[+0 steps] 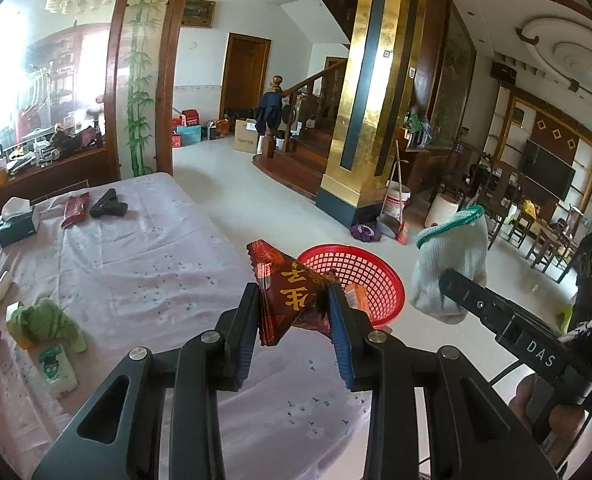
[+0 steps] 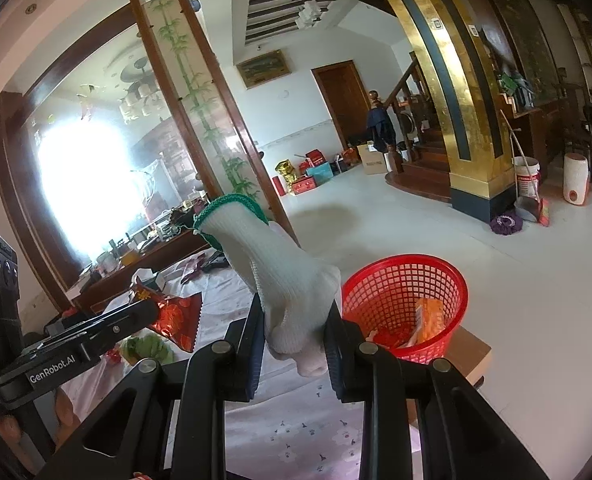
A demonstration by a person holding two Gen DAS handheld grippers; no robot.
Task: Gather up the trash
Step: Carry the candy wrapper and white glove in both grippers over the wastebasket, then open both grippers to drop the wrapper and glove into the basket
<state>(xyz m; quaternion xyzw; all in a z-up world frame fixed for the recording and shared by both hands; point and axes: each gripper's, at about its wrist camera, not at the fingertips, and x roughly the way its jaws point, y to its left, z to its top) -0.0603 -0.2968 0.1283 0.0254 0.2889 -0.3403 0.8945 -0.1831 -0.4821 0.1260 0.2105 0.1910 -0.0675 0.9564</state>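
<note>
The wrapper (image 1: 292, 292) hides the near rim of the basket (image 1: 359, 264). The glove (image 2: 292, 284) covers the basket's left edge, its fingertips pinched out of sight. Glare washes out the mirror (image 2: 84, 184). Basket contents stay unclear.

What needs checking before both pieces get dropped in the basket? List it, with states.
1. Left gripper clamps the red wrapper: ok.
2. Right gripper clamps the white glove: ok.
3. Red basket upright, mouth open: ok.
4. Room left in the basket, only an orange packet and scraps inside: ok.
5. Wrapper above the basket mouth: not ok, short of the rim.
6. Glove above the basket mouth: not ok, left of it.
</note>
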